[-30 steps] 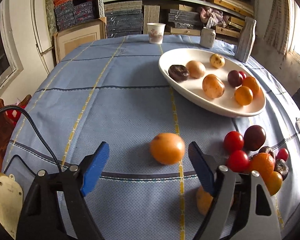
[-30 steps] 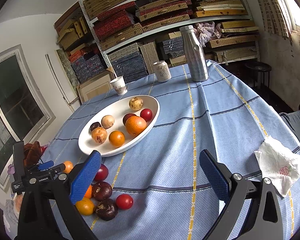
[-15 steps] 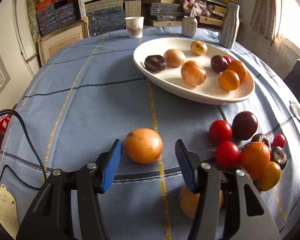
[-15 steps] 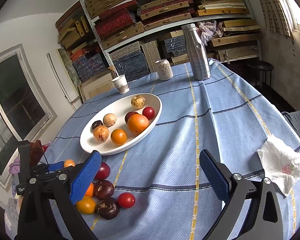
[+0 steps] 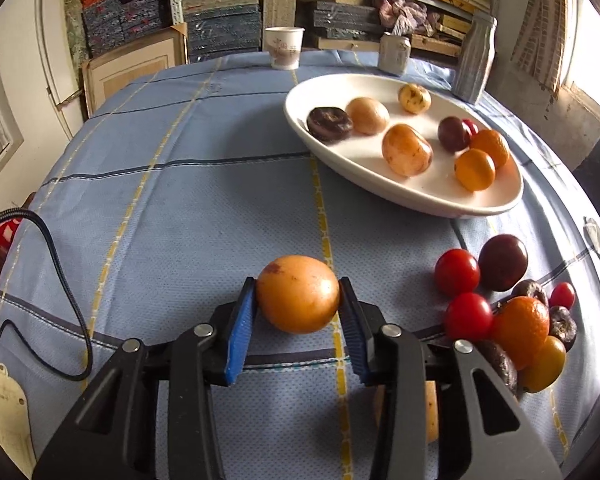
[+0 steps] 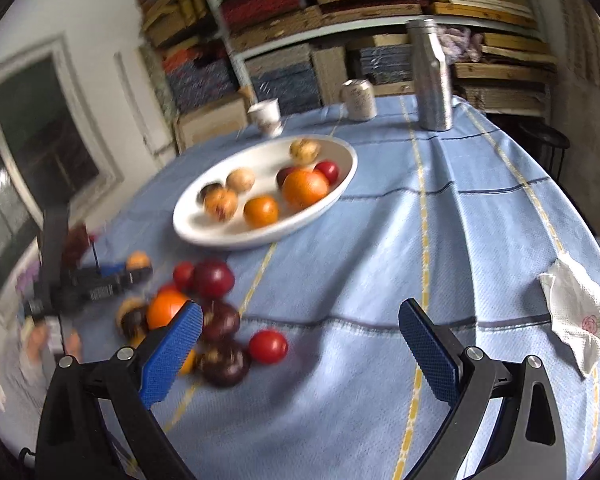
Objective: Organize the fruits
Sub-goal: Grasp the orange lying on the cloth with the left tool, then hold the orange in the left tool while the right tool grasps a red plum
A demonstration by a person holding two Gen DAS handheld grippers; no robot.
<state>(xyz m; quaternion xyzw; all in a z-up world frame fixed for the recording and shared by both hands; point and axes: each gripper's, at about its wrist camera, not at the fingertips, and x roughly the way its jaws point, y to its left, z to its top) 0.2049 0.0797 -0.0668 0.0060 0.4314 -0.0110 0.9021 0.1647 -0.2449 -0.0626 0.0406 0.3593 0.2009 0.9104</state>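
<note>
Blue cloth [image 5: 204, 208] covers the table; on it, near the front edge, lies the orange fruit [image 5: 298, 299] that your left gripper [image 5: 298, 320] flanks. Its jaws are closing, and the blue pads [image 5: 240, 328] touch the fruit on both sides, so the claw pinches it while it rests on the cloth. A second pale fruit [image 5: 430, 408] lies partly hidden under the right finger of that gripper.

Toward the front right edge sits a loose pile [image 5: 512, 312]: red tomatoes, dark plums, an orange and a yellow fruit, touching one another. The white dish [image 5: 440, 204] stands farther back and to the right, holding eight fruits, among them two oranges, a dark plum and a wrinkled dark one.

Your right gripper [image 6: 300, 340] is spread wide with nothing between its pads; it hovers over bare cloth, its left pad in front of the pile in the blurred right wrist view. A crumpled tissue [image 6: 576, 324] lies near the right edge. At the far edge stand a paper cup [image 5: 283, 47], a can [image 5: 394, 54] and a steel bottle [image 6: 432, 76], well apart from the fruit.
</note>
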